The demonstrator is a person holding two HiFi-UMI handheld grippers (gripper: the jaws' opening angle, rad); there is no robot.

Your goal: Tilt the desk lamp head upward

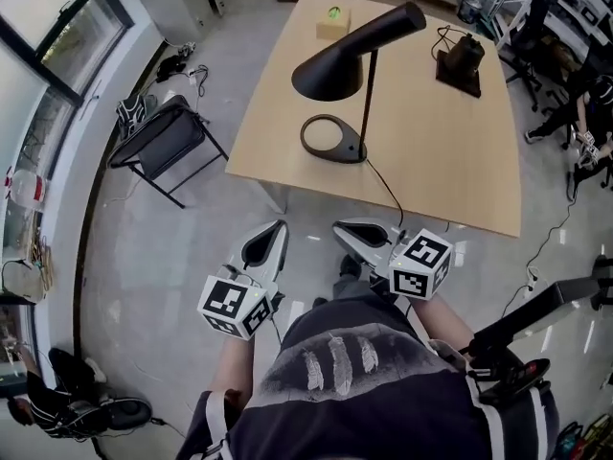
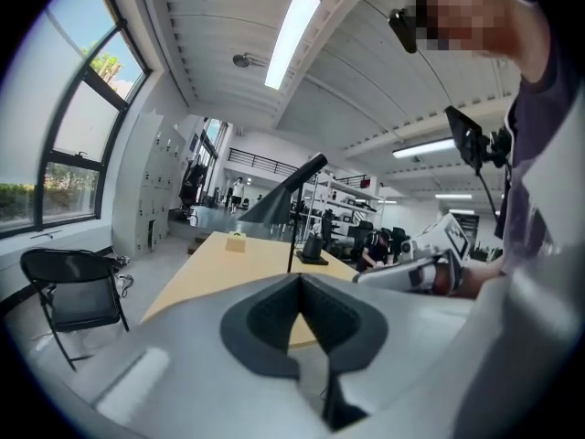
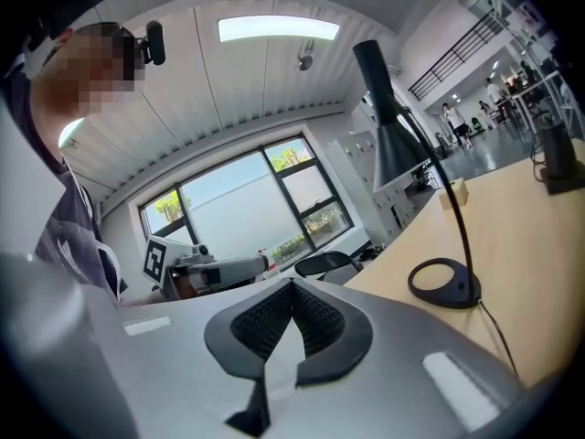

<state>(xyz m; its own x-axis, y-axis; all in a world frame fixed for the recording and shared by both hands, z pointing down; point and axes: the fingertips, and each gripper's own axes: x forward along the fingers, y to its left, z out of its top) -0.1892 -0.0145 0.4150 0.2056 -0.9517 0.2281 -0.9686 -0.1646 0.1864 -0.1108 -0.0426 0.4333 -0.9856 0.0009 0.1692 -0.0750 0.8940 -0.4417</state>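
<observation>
My L gripper point(image 1: 278, 228) & R gripper point(image 1: 340, 228), jaws together & empty, hover short of the table point(image 1: 460, 171), prob. bc the down-tilted desk lamp head point(image 1: 345, 56) isn't reached yet.

- Desk lamp point(image 1: 356, 75): matte black, standing upright on a light wooden table point(image 1: 450, 161), towards its near-left part.
- Head point(image 1: 352, 48): long cone, tilted; wide mouth low, facing down over the base, narrow end raised, pointing up and away.
- Stem point(image 1: 368, 105): thin, straight, rising from the base's edge to the cone.
- Base point(image 1: 332, 139): flat oval ring with an open centre, flat on the tabletop.
- Cord point(image 1: 387, 184): black, running from the base to the table's near edge.
</observation>
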